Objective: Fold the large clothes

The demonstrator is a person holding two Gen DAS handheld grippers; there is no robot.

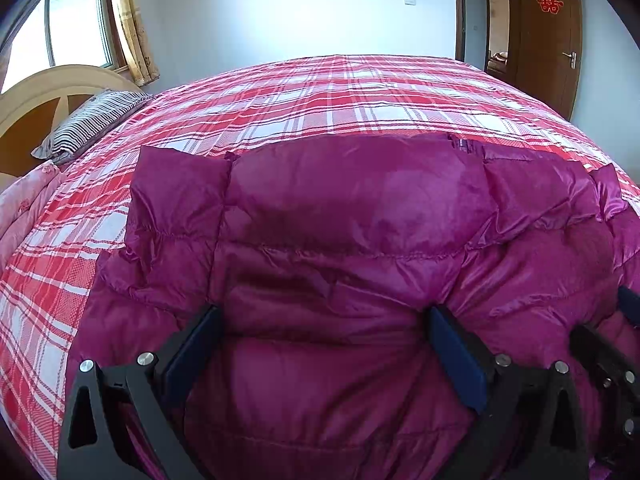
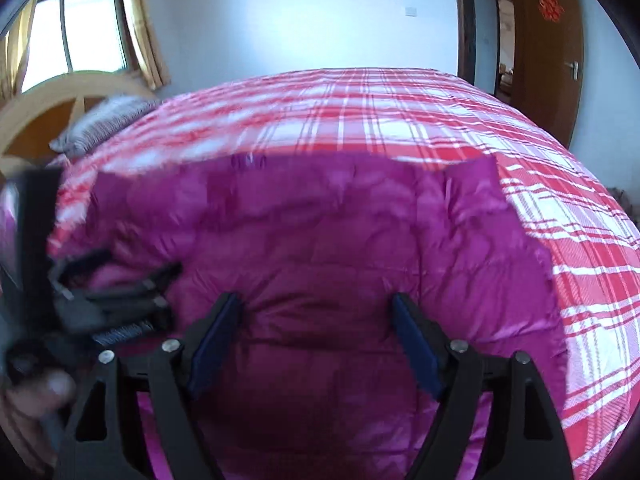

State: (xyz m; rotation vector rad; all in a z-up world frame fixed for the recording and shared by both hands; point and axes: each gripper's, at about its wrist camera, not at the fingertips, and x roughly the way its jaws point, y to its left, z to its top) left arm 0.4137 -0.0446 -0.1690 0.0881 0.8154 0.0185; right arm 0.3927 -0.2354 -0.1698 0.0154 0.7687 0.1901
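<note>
A magenta quilted down jacket (image 1: 344,216) lies folded on a bed with a red and white plaid cover (image 1: 320,96). My left gripper (image 1: 326,314) is open, its blue-padded fingers spread over the jacket's near part, with nothing between them. My right gripper (image 2: 316,302) is also open above the same jacket (image 2: 320,232), and this view is blurred. The left gripper shows at the left edge of the right wrist view (image 2: 120,292). Part of the right gripper shows at the right edge of the left wrist view (image 1: 612,344).
A striped pillow (image 1: 94,118) lies by the beige headboard (image 1: 44,92) at the left. A pink quilt (image 1: 24,208) sits at the bed's left edge. A window with curtains is behind. A brown door (image 1: 548,40) stands at the far right.
</note>
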